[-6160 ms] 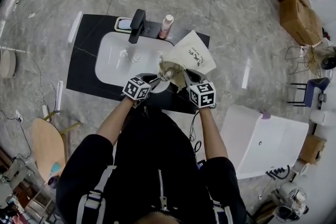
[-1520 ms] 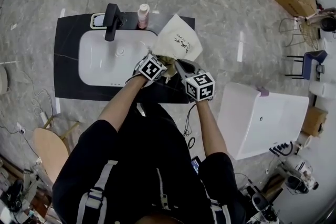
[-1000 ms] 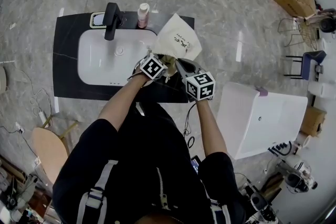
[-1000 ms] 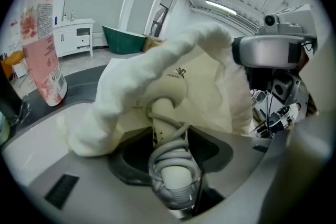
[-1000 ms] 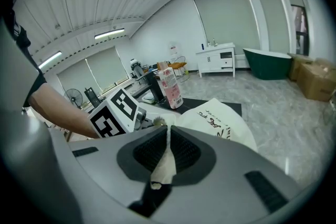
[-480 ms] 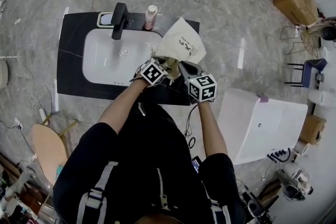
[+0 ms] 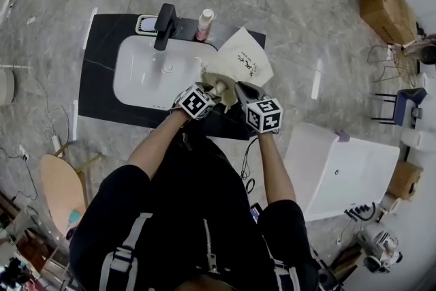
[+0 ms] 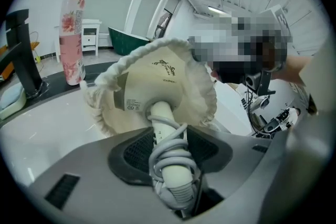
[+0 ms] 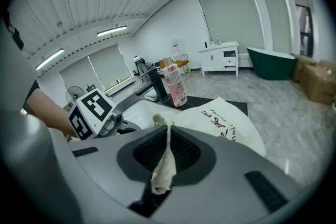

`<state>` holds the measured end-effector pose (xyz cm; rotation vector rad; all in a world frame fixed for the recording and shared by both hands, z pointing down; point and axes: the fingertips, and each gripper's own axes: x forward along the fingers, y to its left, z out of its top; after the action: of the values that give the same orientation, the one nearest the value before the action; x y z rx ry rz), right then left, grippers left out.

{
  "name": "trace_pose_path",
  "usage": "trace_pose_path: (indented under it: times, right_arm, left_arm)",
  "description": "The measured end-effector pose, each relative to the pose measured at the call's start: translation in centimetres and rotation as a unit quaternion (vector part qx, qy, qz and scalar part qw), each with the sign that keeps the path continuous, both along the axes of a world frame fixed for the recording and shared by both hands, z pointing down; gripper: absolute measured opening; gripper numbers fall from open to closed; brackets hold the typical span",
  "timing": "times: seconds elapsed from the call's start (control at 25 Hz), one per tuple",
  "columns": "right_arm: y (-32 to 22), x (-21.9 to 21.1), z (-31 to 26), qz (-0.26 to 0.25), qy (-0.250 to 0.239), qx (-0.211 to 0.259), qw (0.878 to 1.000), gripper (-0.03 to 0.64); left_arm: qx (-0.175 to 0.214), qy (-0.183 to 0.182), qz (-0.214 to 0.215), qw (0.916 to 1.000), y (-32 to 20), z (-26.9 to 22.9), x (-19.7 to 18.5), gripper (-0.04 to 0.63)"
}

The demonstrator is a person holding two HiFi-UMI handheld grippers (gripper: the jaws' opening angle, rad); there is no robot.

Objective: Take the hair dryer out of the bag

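A cream drawstring bag (image 7: 246,65) with black print lies on the counter to the right of the sink. The cream hair dryer (image 8: 152,86) sticks out of the bag's gathered mouth (image 8: 202,97). Its handle (image 8: 170,157) has the grey cord wound round it. My left gripper (image 8: 170,139) is shut on that handle; in the head view it (image 7: 216,88) sits at the bag's near end. My right gripper (image 9: 167,147) is shut on a strip of the bag's cloth (image 9: 163,170), and the bag (image 9: 226,126) spreads out beyond it. It (image 7: 238,87) is close beside the left one.
A white basin (image 7: 146,71) is set in a black counter (image 7: 102,92). A black faucet (image 7: 165,24), a pink bottle (image 7: 203,24) and a soap dish (image 7: 146,24) stand behind it. A white tub (image 7: 340,170) is at the right, with cardboard boxes (image 7: 385,7) beyond.
My left gripper has drawn back a little toward the person with the dryer's handle in it. The right gripper has kept still on the cloth. The head view has shifted slightly.
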<state>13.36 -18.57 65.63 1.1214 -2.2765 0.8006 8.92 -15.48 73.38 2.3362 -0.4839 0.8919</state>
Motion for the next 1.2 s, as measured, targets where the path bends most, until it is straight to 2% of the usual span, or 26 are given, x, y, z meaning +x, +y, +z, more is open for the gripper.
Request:
trace_pose_path:
  times: [0.28, 0.48, 1.04, 1.2]
  right_arm:
    - [-0.1, -0.3, 0.2, -0.005, -0.004, -0.006, 1.0, 0.029]
    - [0.3, -0.1, 0.6, -0.006, -0.002, -0.013, 1.0, 0.029]
    - [0.4, -0.6, 1.3, 0.016, 0.014, -0.025, 0.999, 0.031]
    - [0.6, -0.9, 1.6, 0.025, 0.018, -0.029, 0.999, 0.031]
  left_arm:
    - [0.005, -0.002, -0.01, 0.9999, 1.2, -0.6, -1.7, 0.221]
    - [-0.006, 0.0, -0.013, 0.9999, 2.2, -0.8, -2.8, 0.221]
    - [-0.012, 0.024, 0.022, 0.9994, 4.6, -3.3, -6.4, 0.219]
    - [-0.004, 0.034, 0.017, 0.9993, 4.7, -4.4, -8.5, 0.219]
